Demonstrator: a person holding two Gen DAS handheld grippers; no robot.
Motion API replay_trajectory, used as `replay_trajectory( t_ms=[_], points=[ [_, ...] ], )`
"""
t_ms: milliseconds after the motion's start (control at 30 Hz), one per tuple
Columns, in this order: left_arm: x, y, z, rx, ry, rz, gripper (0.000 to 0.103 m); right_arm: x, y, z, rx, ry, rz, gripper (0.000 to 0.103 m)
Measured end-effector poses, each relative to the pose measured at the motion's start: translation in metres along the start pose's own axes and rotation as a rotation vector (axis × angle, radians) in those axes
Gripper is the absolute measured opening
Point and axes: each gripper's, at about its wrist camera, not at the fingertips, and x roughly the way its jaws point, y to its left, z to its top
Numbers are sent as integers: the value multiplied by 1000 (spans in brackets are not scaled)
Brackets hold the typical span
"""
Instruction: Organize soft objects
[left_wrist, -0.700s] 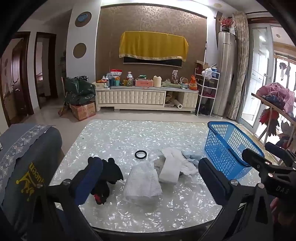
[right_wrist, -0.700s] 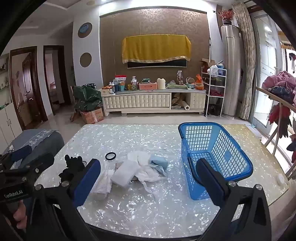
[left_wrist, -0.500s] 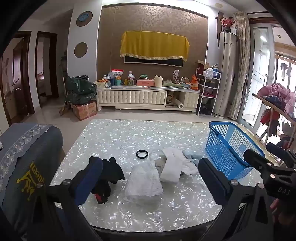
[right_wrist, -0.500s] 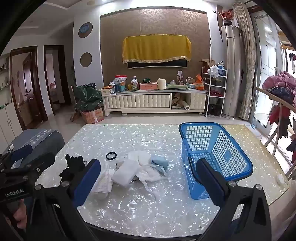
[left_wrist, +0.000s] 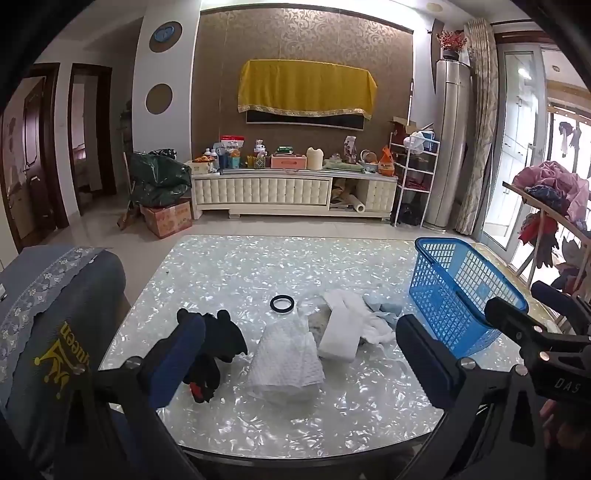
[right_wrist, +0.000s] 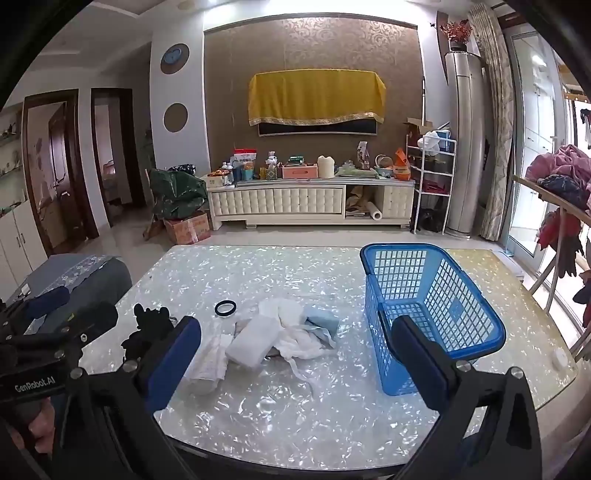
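**Both grippers spread, barely shifted**

Little change from a moment ago. Left gripper (left_wrist: 301, 350) hovering wide apart above the near table (left_wrist: 229, 273) edge, nothing between its pads; view slid a touch, so the waffle cloth (left_wrist: 286, 363) now sits slightly further right in frame than before. Right gripper (right_wrist: 293, 350) likewise spread and empty, in almost the same place as earlier, its frame almost unaltered.

Soft things unmoved on the table: black glove (left_wrist: 218, 343) at the left, just behind the left gripper's left pad; waffle cloth beside it, centre; folded white cloth (left_wrist: 341, 334) touching a rumpled white heap (right_wrist: 299, 341) to the right, with a pale blue cloth (right_wrist: 321, 321) at the heap's far edge. Black ring (left_wrist: 282, 304) lying flat behind the cloths, apart from them. Blue basket (right_wrist: 428, 314) upright at the right, near the heap but not touching, no cloth seen inside.
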Motion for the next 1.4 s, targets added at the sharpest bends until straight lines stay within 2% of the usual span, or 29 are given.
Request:
replay_trajectory(
  t_ms=[1400],
  points=[
    [-3, 0, -2, 7, 5, -3, 103, -5, 0, 0, 0, -5, 11, 103]
  ],
)
